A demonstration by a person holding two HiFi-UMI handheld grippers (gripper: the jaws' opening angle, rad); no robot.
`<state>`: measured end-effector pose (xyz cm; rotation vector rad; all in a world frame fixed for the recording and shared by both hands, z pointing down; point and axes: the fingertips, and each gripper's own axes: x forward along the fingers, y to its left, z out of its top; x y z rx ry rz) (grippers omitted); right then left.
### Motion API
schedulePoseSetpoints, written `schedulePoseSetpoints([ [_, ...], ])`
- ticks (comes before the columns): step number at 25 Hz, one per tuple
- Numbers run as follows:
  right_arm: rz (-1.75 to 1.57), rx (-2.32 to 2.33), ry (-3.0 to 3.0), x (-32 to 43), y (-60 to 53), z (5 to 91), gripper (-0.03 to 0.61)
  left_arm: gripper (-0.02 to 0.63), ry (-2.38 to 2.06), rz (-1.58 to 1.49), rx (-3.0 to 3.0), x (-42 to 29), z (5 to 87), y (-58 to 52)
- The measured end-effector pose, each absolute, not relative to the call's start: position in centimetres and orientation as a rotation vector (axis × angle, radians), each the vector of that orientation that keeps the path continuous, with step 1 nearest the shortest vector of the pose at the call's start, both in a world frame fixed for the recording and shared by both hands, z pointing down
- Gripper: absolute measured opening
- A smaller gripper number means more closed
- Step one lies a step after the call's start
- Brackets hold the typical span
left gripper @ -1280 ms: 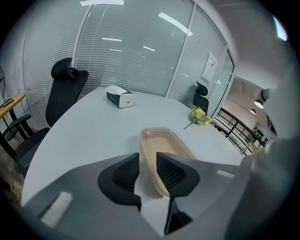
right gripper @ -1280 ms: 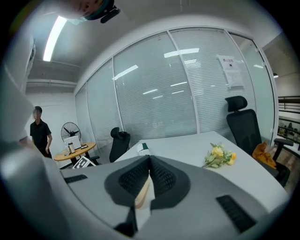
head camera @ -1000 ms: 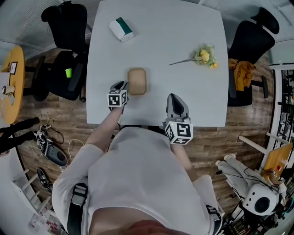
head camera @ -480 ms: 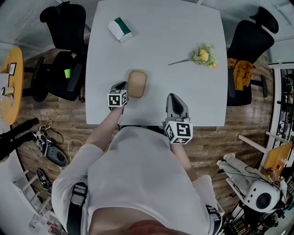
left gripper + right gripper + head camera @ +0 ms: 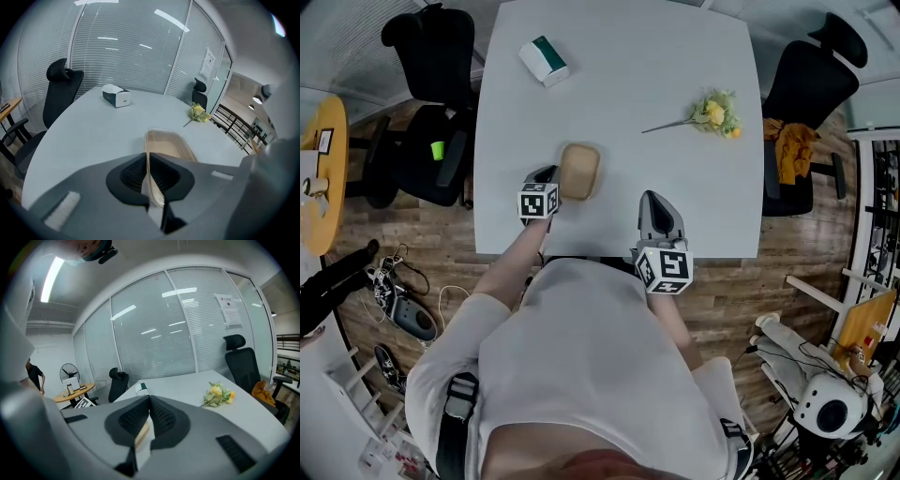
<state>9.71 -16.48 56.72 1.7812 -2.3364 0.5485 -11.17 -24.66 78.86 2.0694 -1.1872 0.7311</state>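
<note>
White and rectangular, the office table (image 5: 619, 94) carries only a few things. Nearest the person, right of the shallow tan plastic tray (image 5: 581, 169) and closer in, the right gripper (image 5: 659, 204) hovers over the table's edge. Its jaws are pressed together on nothing (its own view shows them meeting with no gap). The left gripper (image 5: 148, 172) is at the tray's near left corner, jaws clamped on the thin rim.

So the grip on the tray is made. The tray looks empty and, as far as I can tell from above, rests on the table rather than lifted clear of it.

Beyond the tray to the right, well apart from it, lies a small bunch of yellow flowers (image 5: 713, 112). Beyond the tray to the left sits a white tissue box with a dark green end (image 5: 543, 59). Black office chairs (image 5: 427, 42) stand farther off on either side.
</note>
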Motion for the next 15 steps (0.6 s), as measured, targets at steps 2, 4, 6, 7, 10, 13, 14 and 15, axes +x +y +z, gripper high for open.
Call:
schedulePoseSetpoints([
  [2, 0.550, 1.783, -2.336, 9.8, -16.4, 56.7, 0.008, 0.029, -1.189, 0.727, 2.076, -11.1, 78.6, -24.7],
  [4, 0.549, 1.784, -2.337, 9.8, -16.3, 56.7, 0.008, 0.029, -1.192, 0.722, 2.080, -11.1, 78.3, -24.8],
  [6, 0.547, 1.785, -2.338, 9.9, -16.2, 56.6, 0.008, 0.028, -1.197, 0.713, 2.087, -11.0, 78.0, -24.8],
  [7, 0.547, 1.786, -2.339, 9.9, -16.1, 56.6, 0.008, 0.028, -1.200, 0.708, 2.091, -11.0, 77.8, -24.8],
  [10, 0.543, 1.788, -2.342, 9.9, -15.9, 56.5, 0.008, 0.028, -1.211, 0.695, 2.114, -11.0, 77.1, -24.9],
  [13, 0.538, 1.789, -2.344, 10.0, -15.8, 56.4, 0.008, 0.028, -1.226, 0.702, 2.160, -10.8, 76.2, -24.9],
  [14, 0.536, 1.789, -2.346, 10.0, -15.8, 56.4, 0.008, 0.026, -1.232, 0.702, 2.174, -10.7, 75.9, -25.0],
  [15, 0.535, 1.789, -2.349, 10.0, -15.7, 56.3, 0.008, 0.026, -1.237, 0.697, 2.185, -10.7, 75.5, -25.0],
])
